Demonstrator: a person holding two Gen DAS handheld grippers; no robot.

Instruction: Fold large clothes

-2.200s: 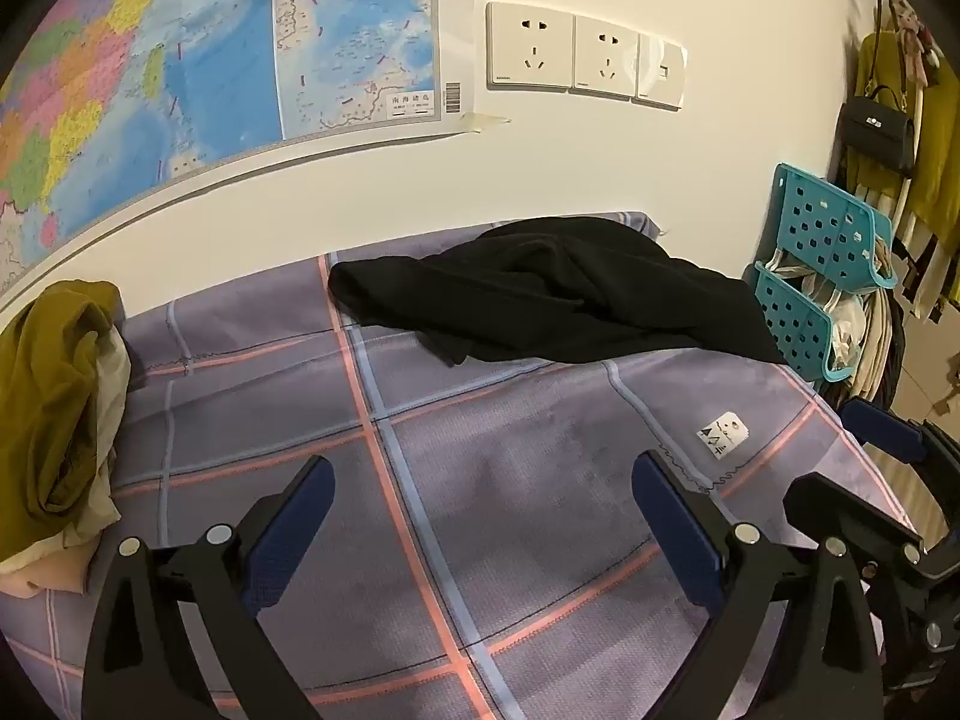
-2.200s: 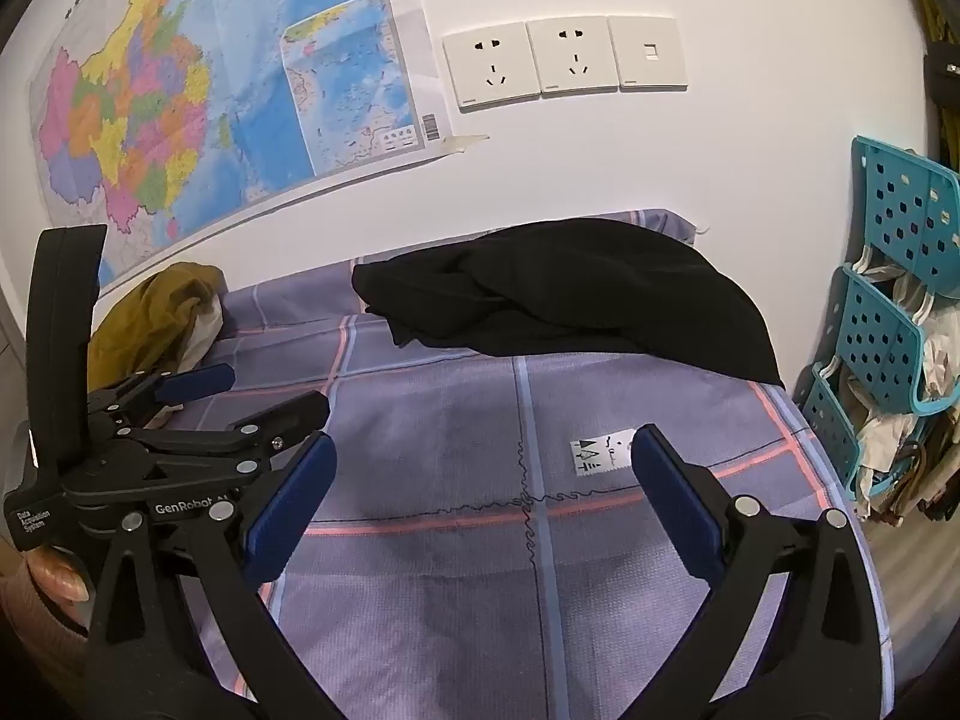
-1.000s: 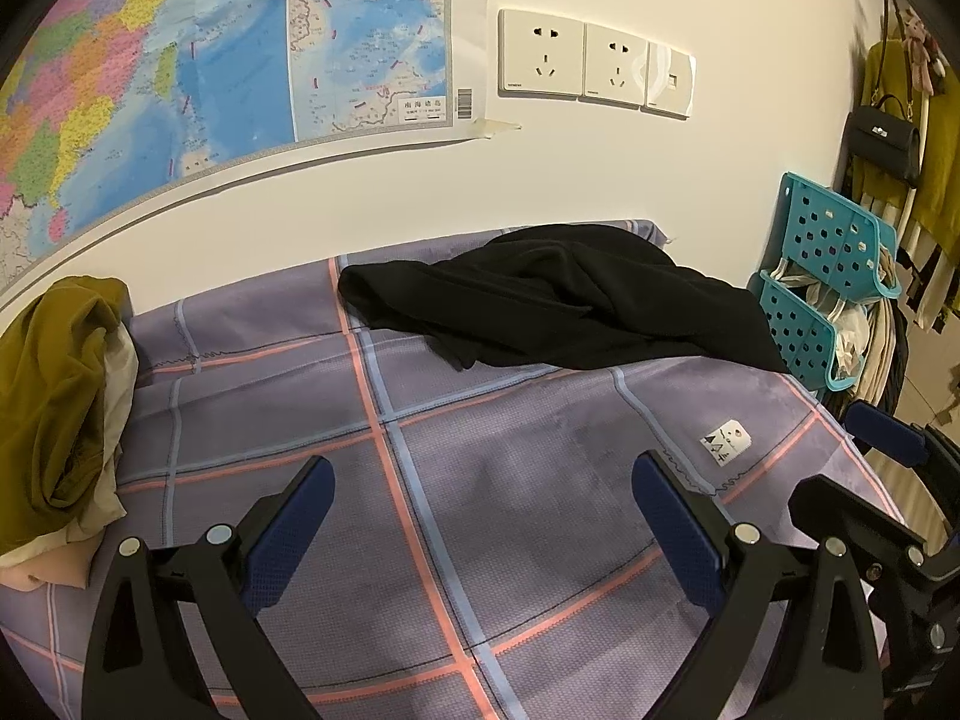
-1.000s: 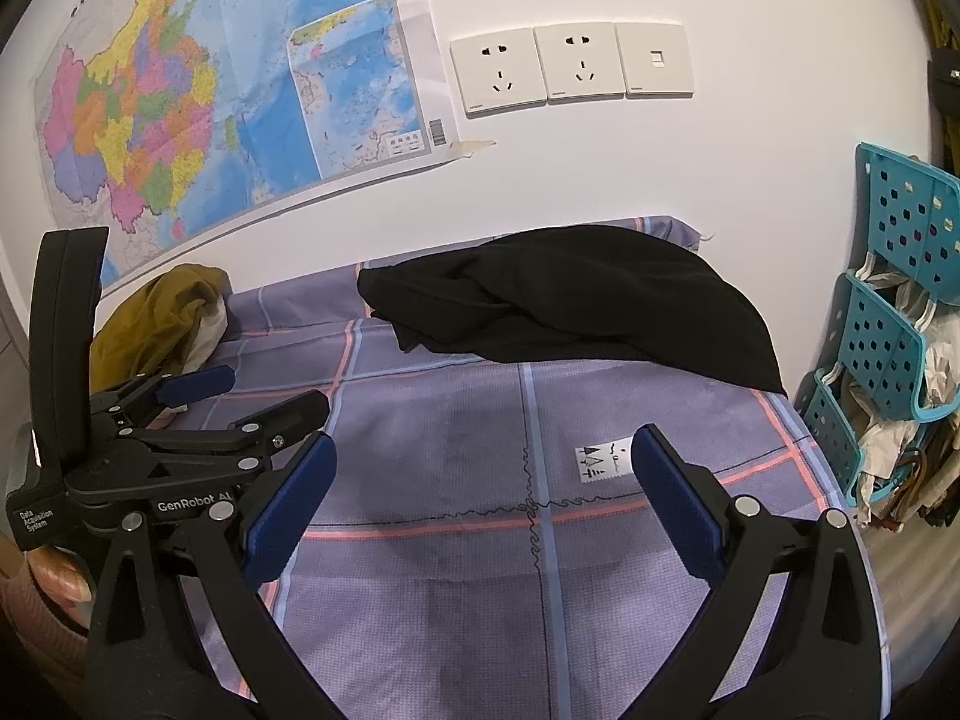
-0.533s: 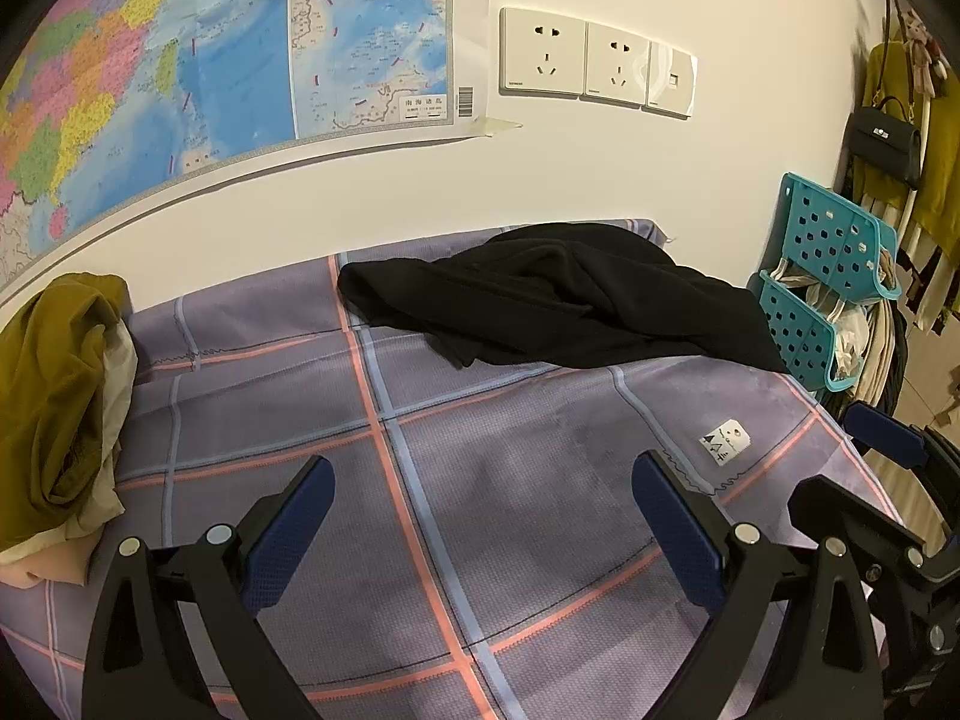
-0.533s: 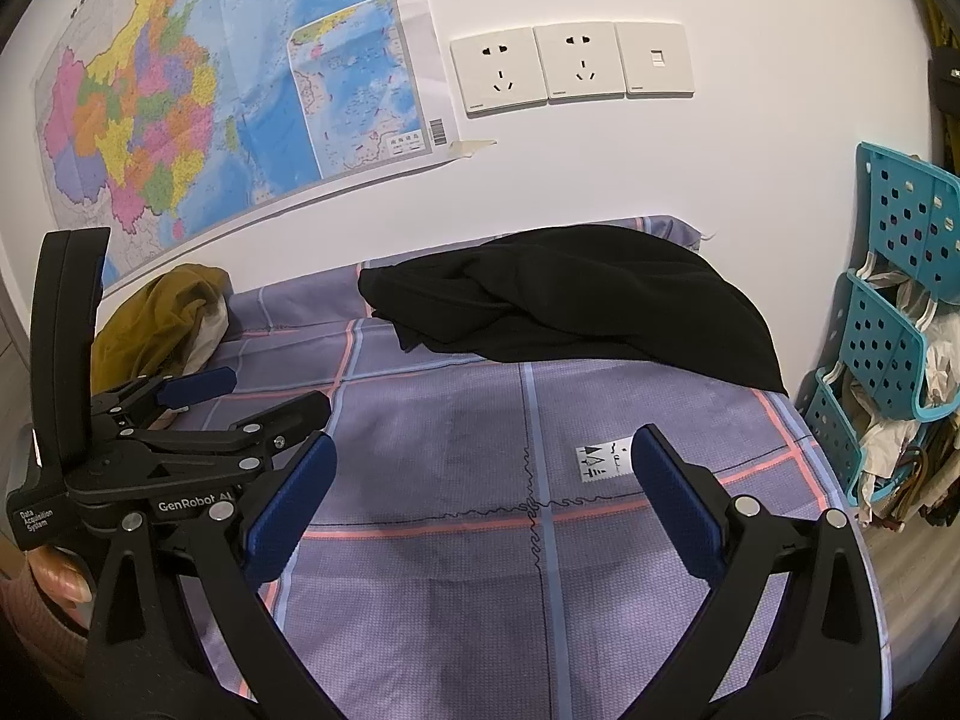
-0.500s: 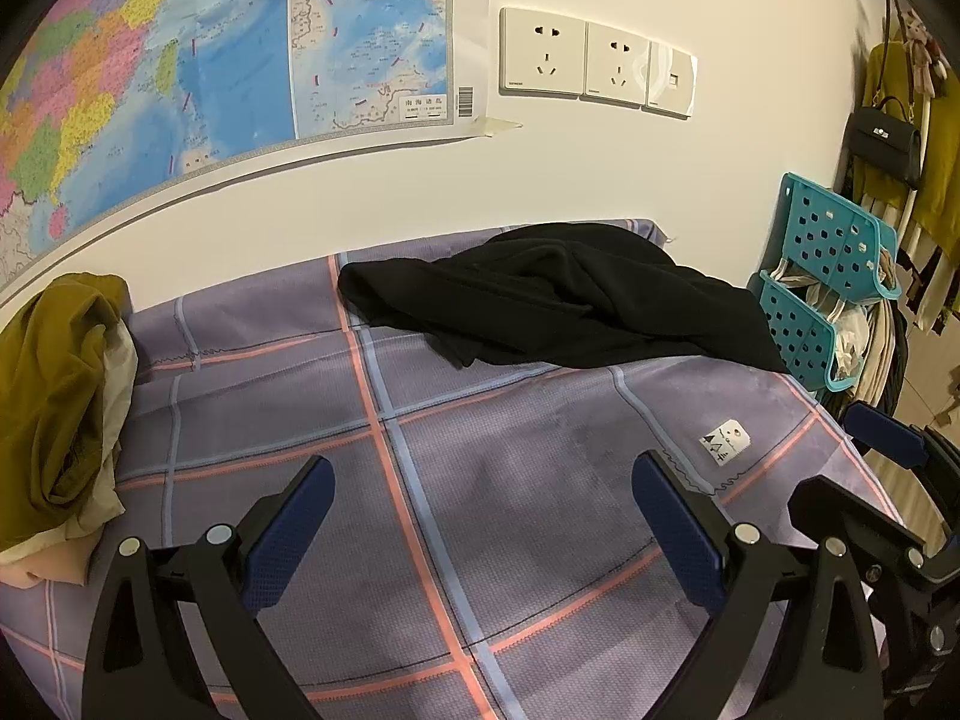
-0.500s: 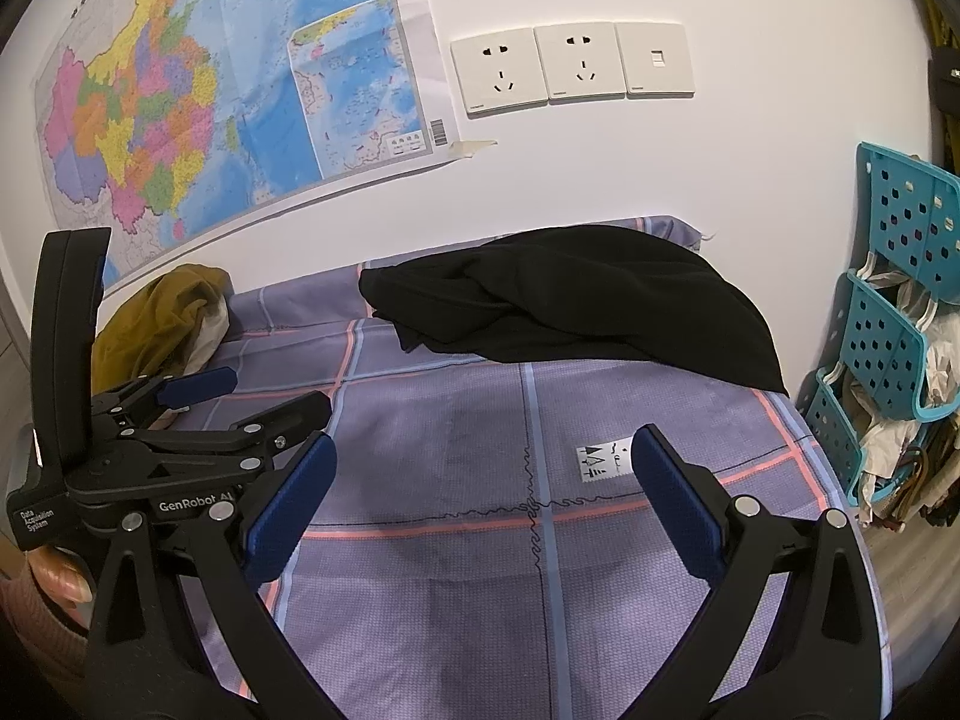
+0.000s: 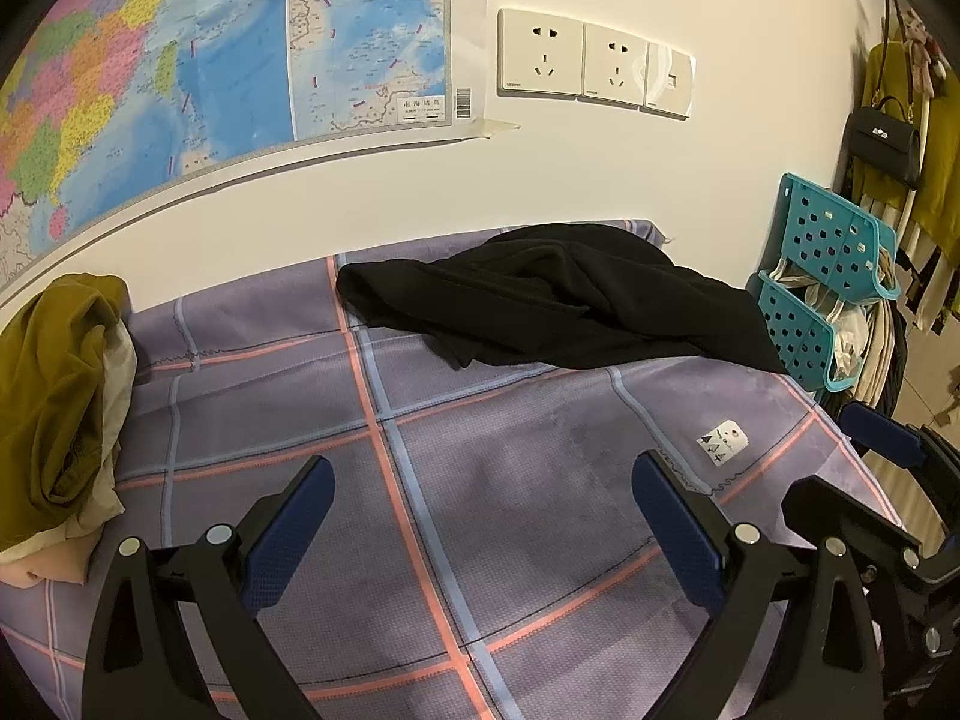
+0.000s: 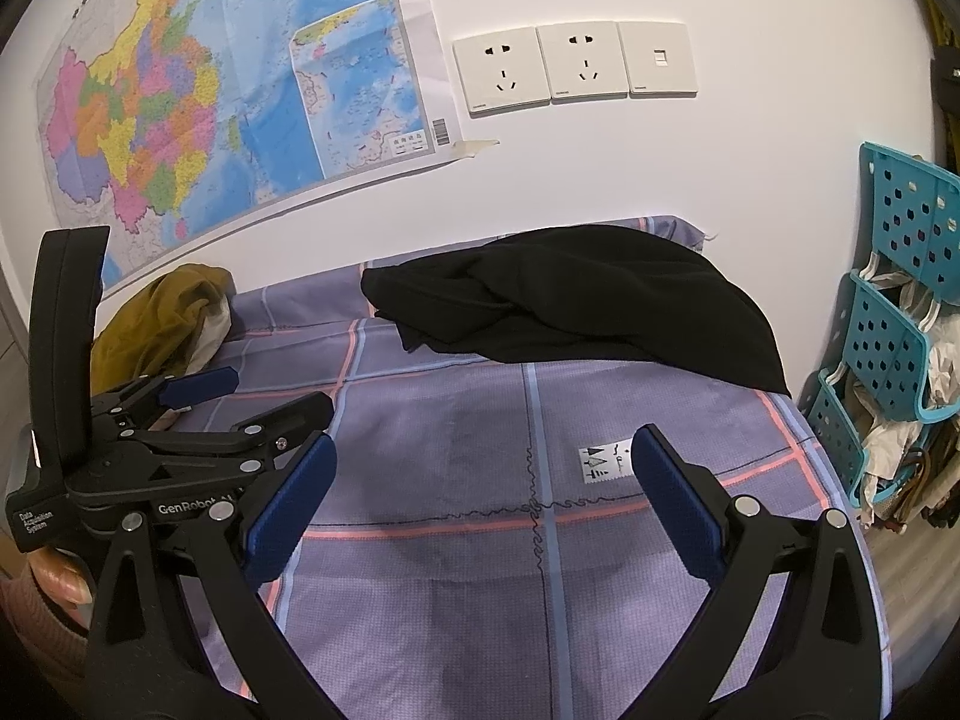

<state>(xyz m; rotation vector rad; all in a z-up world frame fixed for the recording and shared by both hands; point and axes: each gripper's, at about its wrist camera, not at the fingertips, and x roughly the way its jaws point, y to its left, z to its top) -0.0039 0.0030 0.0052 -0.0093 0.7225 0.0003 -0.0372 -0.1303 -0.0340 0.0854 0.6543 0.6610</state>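
A crumpled black garment (image 9: 558, 300) lies at the far side of the purple checked bedsheet (image 9: 480, 480), against the wall below the sockets (image 9: 594, 63). The left gripper (image 9: 480, 516) and right gripper (image 10: 480, 495) hover over the bare sheet, well short of it, jaws spread and empty. An olive garment pile (image 9: 54, 384) sits far left, a teal basket rack (image 9: 822, 294) right

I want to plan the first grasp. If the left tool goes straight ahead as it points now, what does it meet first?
Probably the bare purple checked sheet. The open left tool tilts down toward it, short of the black garment. Depth is unclear.
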